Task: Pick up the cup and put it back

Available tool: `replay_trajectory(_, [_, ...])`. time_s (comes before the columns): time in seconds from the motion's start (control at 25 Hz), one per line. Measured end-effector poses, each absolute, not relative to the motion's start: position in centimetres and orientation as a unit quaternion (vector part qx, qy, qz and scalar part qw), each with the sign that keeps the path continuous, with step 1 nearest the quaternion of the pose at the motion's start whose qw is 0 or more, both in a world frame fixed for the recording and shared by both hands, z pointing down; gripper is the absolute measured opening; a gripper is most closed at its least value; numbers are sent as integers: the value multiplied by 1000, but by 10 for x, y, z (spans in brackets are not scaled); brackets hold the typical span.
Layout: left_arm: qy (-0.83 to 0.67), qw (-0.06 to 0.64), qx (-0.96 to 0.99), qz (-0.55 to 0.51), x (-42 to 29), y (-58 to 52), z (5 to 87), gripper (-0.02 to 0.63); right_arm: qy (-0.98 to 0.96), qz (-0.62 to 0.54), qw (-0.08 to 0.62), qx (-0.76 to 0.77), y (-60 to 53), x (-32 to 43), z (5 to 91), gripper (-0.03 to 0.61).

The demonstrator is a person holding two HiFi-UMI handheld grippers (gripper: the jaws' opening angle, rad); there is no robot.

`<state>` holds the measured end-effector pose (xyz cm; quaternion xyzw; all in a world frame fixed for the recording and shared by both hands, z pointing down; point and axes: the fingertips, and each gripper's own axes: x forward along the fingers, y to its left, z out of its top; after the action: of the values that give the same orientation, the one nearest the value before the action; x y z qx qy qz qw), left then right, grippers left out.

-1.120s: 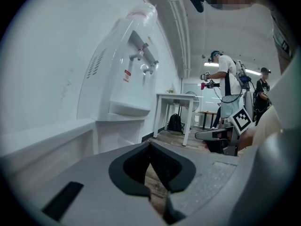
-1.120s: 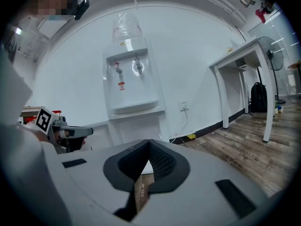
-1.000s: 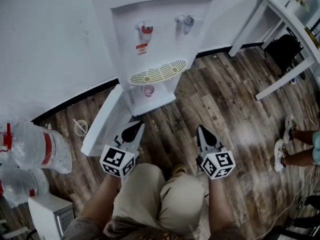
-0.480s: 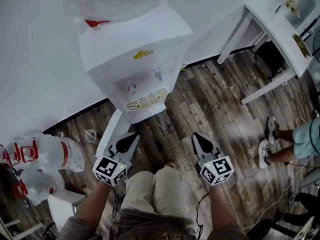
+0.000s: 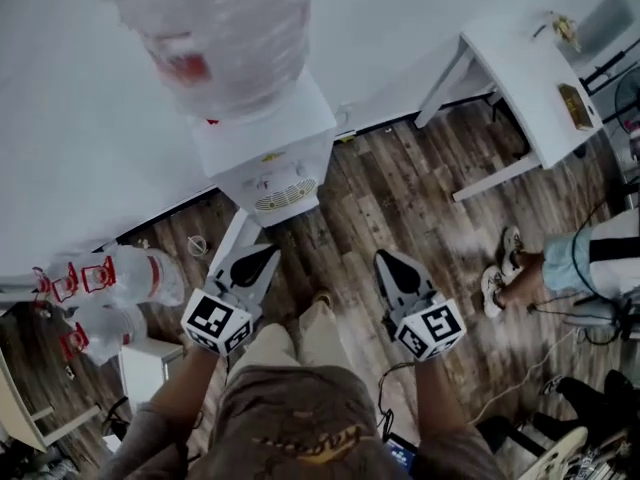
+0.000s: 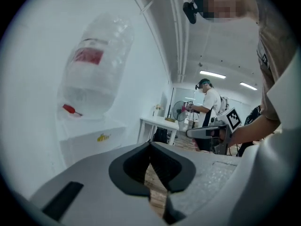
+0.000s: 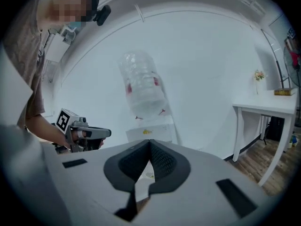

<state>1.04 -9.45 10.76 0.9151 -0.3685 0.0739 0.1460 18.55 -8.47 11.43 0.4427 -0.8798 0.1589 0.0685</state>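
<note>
**Desk:** What does the head view give you of the room?

**Me:** I see a dark plank floor (image 5: 400, 208) meeting a white wall (image 5: 80, 148). A white water dispenser (image 5: 262, 143) stands against that wall at upper left, and its upturned bottle (image 5: 220, 38) fills the top of the frame. A white table (image 5: 520, 78) sits at upper right, and spare bottles (image 5: 130, 278) lie at the left edge. A person's legs (image 5: 520, 268) show at the right. My left gripper (image 5: 258, 261) and right gripper (image 5: 392, 268) hang side by side in the lower middle, well apart, over the floor.

**Desk:** And the left gripper view?

**Me:** Its jaws are pressed together with nothing in them. Past them I have the bottle at left, the table and a fan (image 6: 178, 109) mid-frame, and another person (image 6: 209, 102) standing at right.

**Desk:** Right gripper view?

**Me:** Same there. The jaws are closed tip to tip and empty. The dispenser is at centre and the table at right.

**Desk:** Where is the cup?

**Me:** I can't make it out in any view. Only the grille (image 5: 285, 200) shows on the dispenser's front.

**Desk:** What has changed since a second ago?

**Me:** Then the head view sat low, and the pink cup stood in the recess under the grille. Now I look down on the bottle from above, with more floor in frame. Both grippers were closed then too.
</note>
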Motion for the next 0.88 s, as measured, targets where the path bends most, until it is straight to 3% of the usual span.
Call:
replay_trajectory(0.36, [-402, 138, 903, 53, 27, -101, 13, 3, -901, 121, 74, 410, -96, 203, 19, -8])
replay_trajectory(0.88, [-378, 118, 918, 34, 19, -99, -20, 3, -900, 102, 55, 421, -106, 182, -21, -8])
